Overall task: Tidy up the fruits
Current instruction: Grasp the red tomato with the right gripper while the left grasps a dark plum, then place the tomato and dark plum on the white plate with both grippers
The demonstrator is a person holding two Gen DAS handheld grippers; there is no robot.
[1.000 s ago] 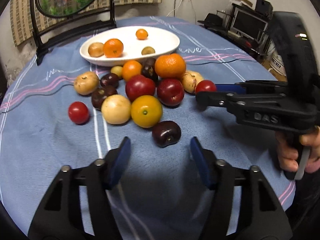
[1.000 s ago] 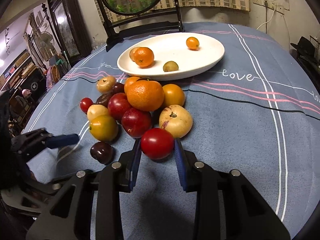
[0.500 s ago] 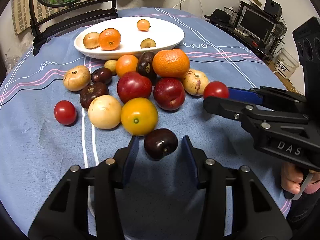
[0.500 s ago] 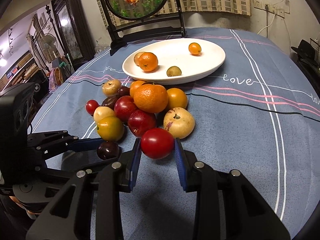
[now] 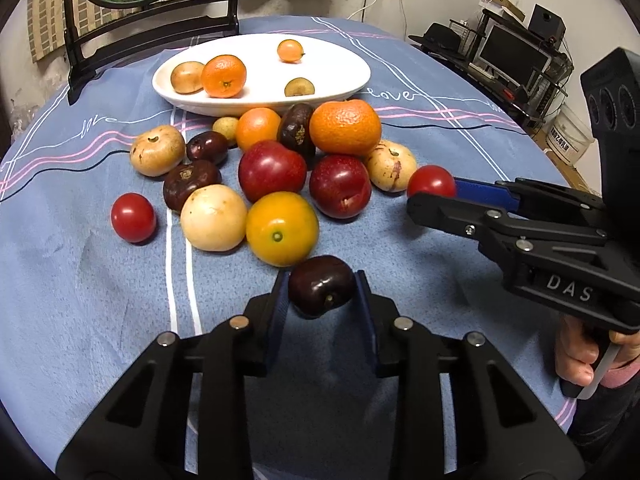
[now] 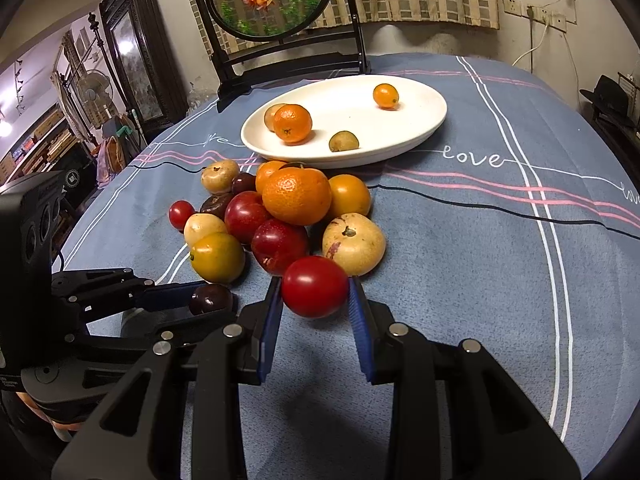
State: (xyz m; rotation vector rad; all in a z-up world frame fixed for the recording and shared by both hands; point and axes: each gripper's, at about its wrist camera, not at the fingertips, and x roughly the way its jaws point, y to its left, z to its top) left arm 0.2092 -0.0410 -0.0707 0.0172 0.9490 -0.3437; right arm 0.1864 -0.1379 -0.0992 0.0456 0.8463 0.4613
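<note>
Since a second ago the left gripper (image 5: 321,292) has moved up to the dark plum (image 5: 321,286), its fingers closing onto it at lower centre; the right gripper (image 6: 314,294) stays clamped on the red tomato (image 6: 315,286). Four fruits lie in the white dish (image 5: 352,80) at upper centre; about a dozen remain heaped just below it, so most sorting is left. Blue striped cloth covers the bench (image 5: 80,280); shelves and a monitor clutter the room.
</note>
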